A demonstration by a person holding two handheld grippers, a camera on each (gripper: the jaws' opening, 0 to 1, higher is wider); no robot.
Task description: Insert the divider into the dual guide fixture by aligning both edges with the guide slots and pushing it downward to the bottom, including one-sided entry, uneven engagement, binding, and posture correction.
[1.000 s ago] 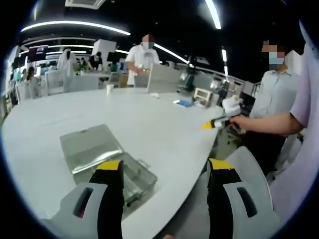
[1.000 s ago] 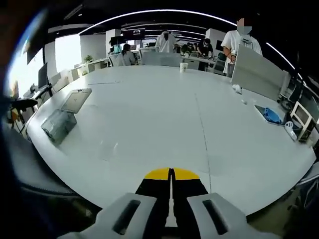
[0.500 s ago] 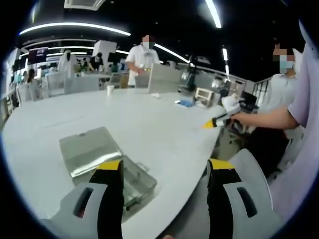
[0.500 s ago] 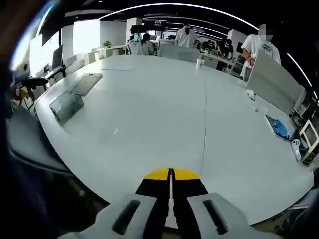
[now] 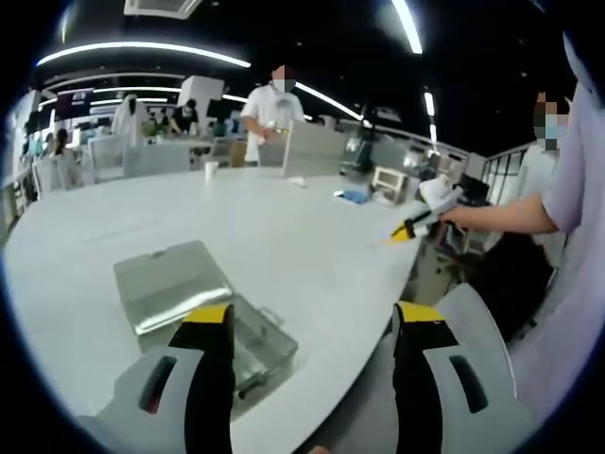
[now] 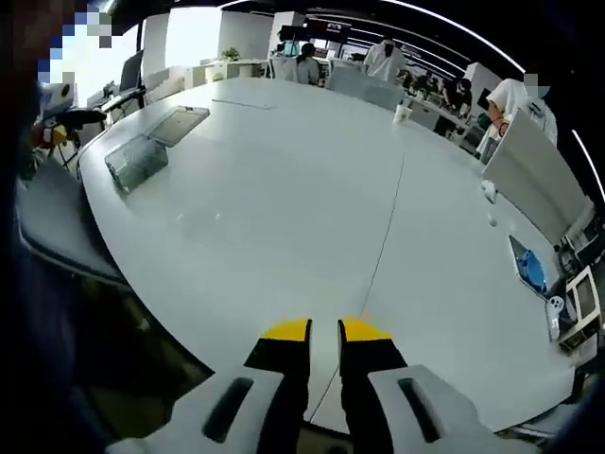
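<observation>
Left tool: jaws spread wide, nothing between them; black with yellow tips, poised over the near edge of the table.
Fixture: clear box lying on the table just beyond the left jaw, partly hidden by it. In the right gripper view it sits far off near the table's left edge.
Divider: flat grey-silver panel lying on the table, touching the fixture's far side, not in the slots. In the right gripper view it lies just past the fixture.
Right tool: jaws parted by a narrow gap, holding nothing, over the table's near edge. In the left gripper view it shows at right, yellow-tipped, held by a hand at the table's far edge.
Table: large, white, oval; a cup and a blue item lie far across it.
Person: in a white shirt, standing beyond the table.
</observation>
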